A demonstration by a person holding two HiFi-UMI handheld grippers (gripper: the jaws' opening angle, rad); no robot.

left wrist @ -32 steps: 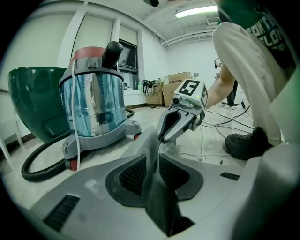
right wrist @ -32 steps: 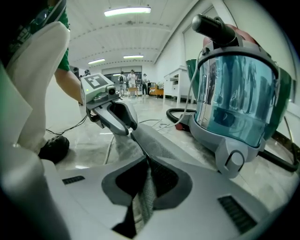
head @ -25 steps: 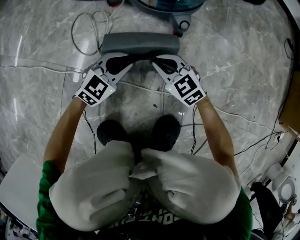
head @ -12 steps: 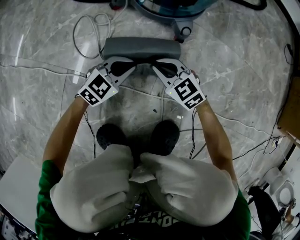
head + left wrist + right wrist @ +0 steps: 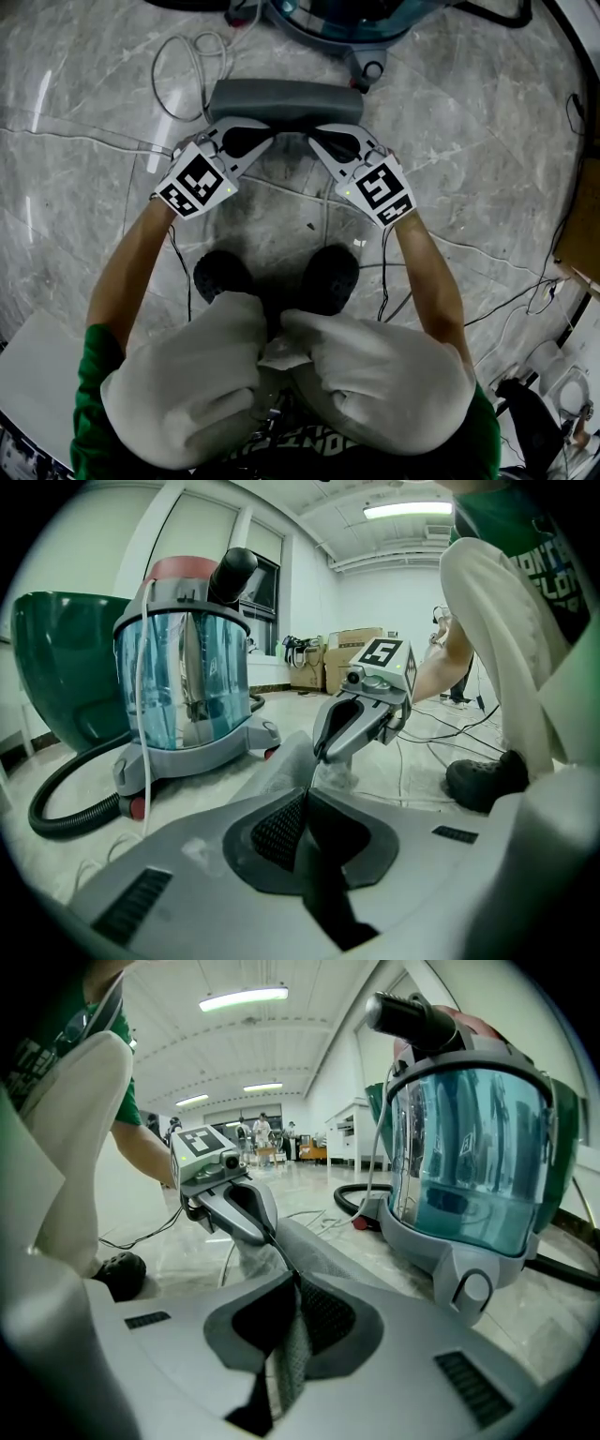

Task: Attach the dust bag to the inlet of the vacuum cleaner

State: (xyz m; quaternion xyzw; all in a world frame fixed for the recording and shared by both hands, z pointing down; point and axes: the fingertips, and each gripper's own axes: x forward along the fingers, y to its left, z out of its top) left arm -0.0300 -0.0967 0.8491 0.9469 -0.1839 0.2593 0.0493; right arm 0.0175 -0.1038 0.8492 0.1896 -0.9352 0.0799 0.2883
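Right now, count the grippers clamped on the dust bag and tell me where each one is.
2. The left gripper pinches the near edge of the dust bag just left of its middle; the right gripper pinches it just right of the middle.

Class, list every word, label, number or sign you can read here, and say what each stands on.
Nothing reads in full.
White print on the green shirt: cut off and creased, illegible.
On the cubes of the left gripper and right gripper: square code patterns, no words.
No label visible on the dust bag or vacuum cleaner.
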